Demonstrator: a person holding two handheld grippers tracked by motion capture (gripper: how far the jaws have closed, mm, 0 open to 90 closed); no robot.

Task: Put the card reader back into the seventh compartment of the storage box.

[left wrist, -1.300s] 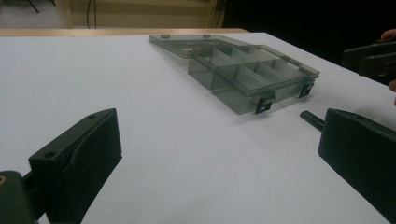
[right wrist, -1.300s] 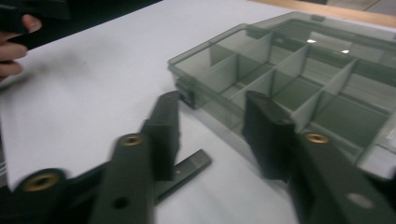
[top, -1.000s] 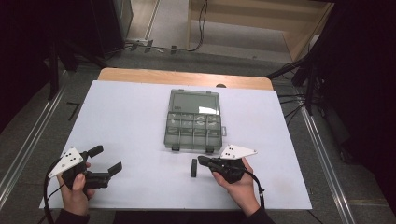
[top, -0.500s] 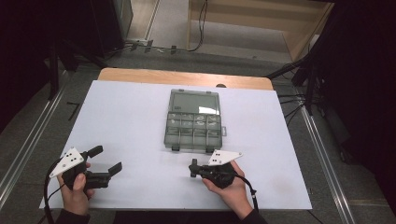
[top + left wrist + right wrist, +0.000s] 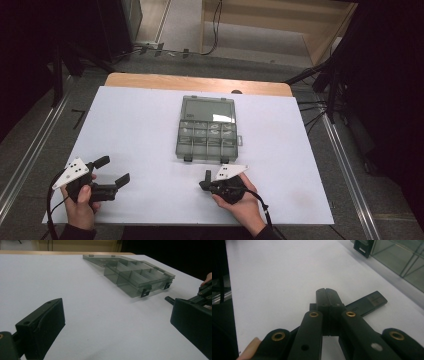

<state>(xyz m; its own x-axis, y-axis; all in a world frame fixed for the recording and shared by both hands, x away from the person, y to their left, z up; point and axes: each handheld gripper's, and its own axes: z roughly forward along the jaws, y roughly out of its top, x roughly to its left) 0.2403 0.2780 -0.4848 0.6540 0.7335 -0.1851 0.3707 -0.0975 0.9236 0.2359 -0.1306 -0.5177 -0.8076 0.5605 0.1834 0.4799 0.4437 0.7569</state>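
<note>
A smoky clear compartment box (image 5: 207,127) lies shut in the middle of the white table top (image 5: 140,125); the left gripper view shows it ahead to the right (image 5: 132,272), and its corner and a latch show in the right gripper view (image 5: 402,260). A small flat black bar (image 5: 207,174) lies on the table in front of the box. My right gripper (image 5: 202,186) is shut and low over the table, its closed tips (image 5: 327,291) crossing above the bar (image 5: 368,302), with nothing between them. My left gripper (image 5: 112,170) rests open near the front left (image 5: 117,310), with nothing between its fingers.
A wooden strip (image 5: 195,82) edges the far side of the table. Beyond it are floor, cables and a wooden cabinet (image 5: 280,20). Metal rails (image 5: 345,160) run along both sides. White surface lies bare between my grippers and left of the box.
My right gripper has moved left and down toward the front edge, so its shut tips now sit over the black bar. The left gripper and the box have stayed put.
</note>
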